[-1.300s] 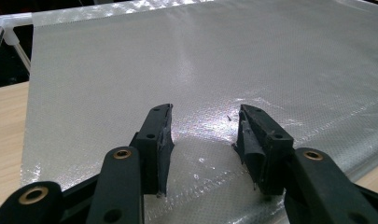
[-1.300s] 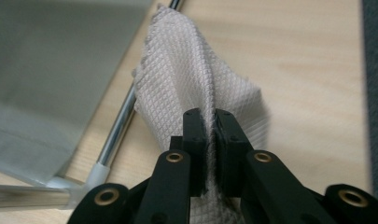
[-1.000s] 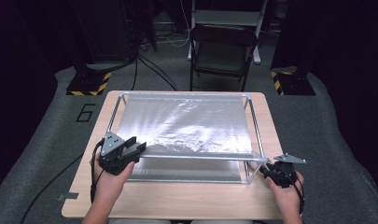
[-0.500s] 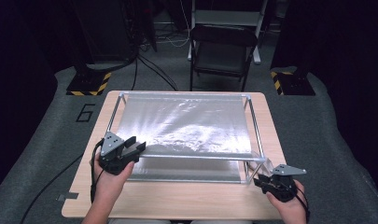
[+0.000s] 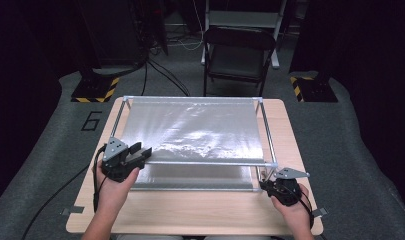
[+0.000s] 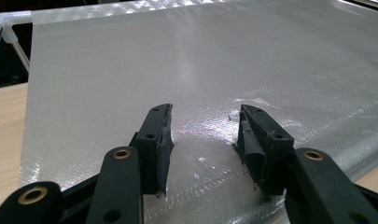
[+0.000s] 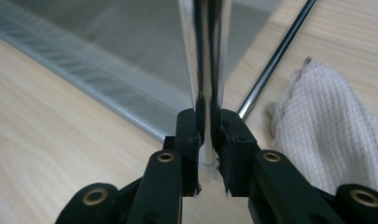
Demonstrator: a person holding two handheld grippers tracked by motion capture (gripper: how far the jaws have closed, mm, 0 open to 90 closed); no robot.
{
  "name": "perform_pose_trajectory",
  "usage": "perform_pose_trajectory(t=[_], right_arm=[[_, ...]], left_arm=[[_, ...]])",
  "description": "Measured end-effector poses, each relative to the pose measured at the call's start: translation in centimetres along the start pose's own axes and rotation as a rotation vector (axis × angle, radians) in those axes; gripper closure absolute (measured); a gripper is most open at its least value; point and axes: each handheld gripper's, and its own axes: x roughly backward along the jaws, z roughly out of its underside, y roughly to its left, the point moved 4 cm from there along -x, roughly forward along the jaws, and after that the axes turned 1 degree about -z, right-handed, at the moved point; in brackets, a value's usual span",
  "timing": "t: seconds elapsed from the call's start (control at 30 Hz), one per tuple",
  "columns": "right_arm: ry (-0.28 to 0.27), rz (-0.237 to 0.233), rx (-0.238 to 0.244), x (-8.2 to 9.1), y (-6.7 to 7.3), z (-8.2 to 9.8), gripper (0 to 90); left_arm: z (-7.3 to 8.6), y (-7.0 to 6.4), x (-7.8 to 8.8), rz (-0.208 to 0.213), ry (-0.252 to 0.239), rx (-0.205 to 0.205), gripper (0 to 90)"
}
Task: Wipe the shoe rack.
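We've got the silver mesh sheet (image 5: 190,130) stretched over its metal frame (image 5: 266,145) across the wooden table (image 5: 190,210), filling the middle so both hands can reach its near edge. Our left gripper (image 6: 203,140) hovers half-open over the fabric, clasping nothing. Our right gripper (image 7: 207,140) has just been closing and now pinches the frame's near-right upright post (image 7: 206,70), likely steadying it. A white cloth (image 7: 326,135) lies just beside.
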Motion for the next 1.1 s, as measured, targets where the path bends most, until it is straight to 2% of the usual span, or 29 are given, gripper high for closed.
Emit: perform_pose_trajectory(t=[0.07, 0.13, 0.17, 0.2, 0.27, 0.3, 0.4, 0.43, 0.47, 0.57, 0.7, 0.77, 0.8, 0.9, 0.93, 0.97, 1.03, 1.1], right_arm=[[-0.007, 0.007, 0.005, -0.4, -0.3, -0.3, 78.1], [-0.021, 0.003, -0.024, -0.8, -0.4, -0.5, 76.0], [-0.031, 0.015, -0.051, -0.8, -0.5, -0.5, 72.5], [-0.043, 0.019, -0.071, -0.8, -0.6, -0.5, 68.8], [-0.067, 0.008, -0.100, -0.4, -0.5, -0.4, 61.6], [-0.076, 0.011, -0.098, -0.2, -0.5, -0.3, 59.9], [-0.100, 0.012, -0.098, 0.8, -0.2, -0.2, 55.3], [-0.101, 0.015, -0.096, 1.1, -0.2, 0.0, 54.2], [-0.109, 0.015, -0.108, 1.5, 0.1, 0.1, 53.0], [-0.121, 0.022, -0.123, 2.2, 0.6, 0.8, 50.3], [-0.116, 0.045, -0.113, 2.2, 1.4, 1.5, 48.1], [-0.115, 0.053, -0.103, 1.9, 2.0, 1.8, 48.0], [-0.118, 0.054, -0.093, 1.6, 2.5, 1.8, 48.0], [-0.115, 0.035, -0.060, 0.8, 3.6, 1.6, 48.0], [-0.110, 0.031, -0.029, 0.5, 4.1, 1.4, 47.9], [-0.115, 0.024, -0.032, 0.3, 4.5, 1.2, 47.3], [-0.119, 0.011, -0.003, -0.3, 5.2, 0.9, 46.6], [-0.104, -0.015, -0.006, -1.0, 5.9, 0.8, 46.0]], left_arm=[[-0.1, 0.3, -0.1, 0.005, -0.004, -0.007, 54.1], [-0.3, 0.5, 0.0, 0.046, -0.009, 0.003, 51.1], [-0.4, 0.6, 0.3, 0.049, -0.018, 0.005, 46.0], [-0.5, 0.8, 0.9, 0.046, -0.033, -0.001, 43.0], [-0.6, 0.9, 1.9, 0.062, -0.062, 0.019, 42.8], [-0.6, 0.8, 2.5, 0.074, -0.081, 0.030, 42.2], [-0.2, 0.7, 4.2, 0.078, -0.101, 0.014, 41.5], [0.3, 0.7, 4.9, 0.081, -0.097, -0.008, 41.0], [0.6, 0.6, 5.2, 0.084, -0.093, -0.007, 40.9], [2.1, 0.6, 6.1, 0.087, -0.081, -0.001, 40.3], [4.8, 0.9, 6.2, 0.074, -0.038, -0.004, 39.2], [6.5, 1.3, 5.6, 0.069, -0.009, 0.030, 39.2], [7.1, 1.5, 5.4, 0.066, 0.002, 0.033, 38.5], [9.0, 1.6, 4.5, 0.069, 0.030, 0.029, 36.2], [9.5, 1.6, 4.3, 0.071, 0.040, 0.017, 34.6], [10.0, 1.4, 4.0, 0.071, 0.048, 0.009, 33.8], [11.5, 1.2, 3.4, 0.082, 0.068, 0.005, 33.2], [12.4, 1.1, 3.1, 0.088, 0.085, 0.004, 32.0]])
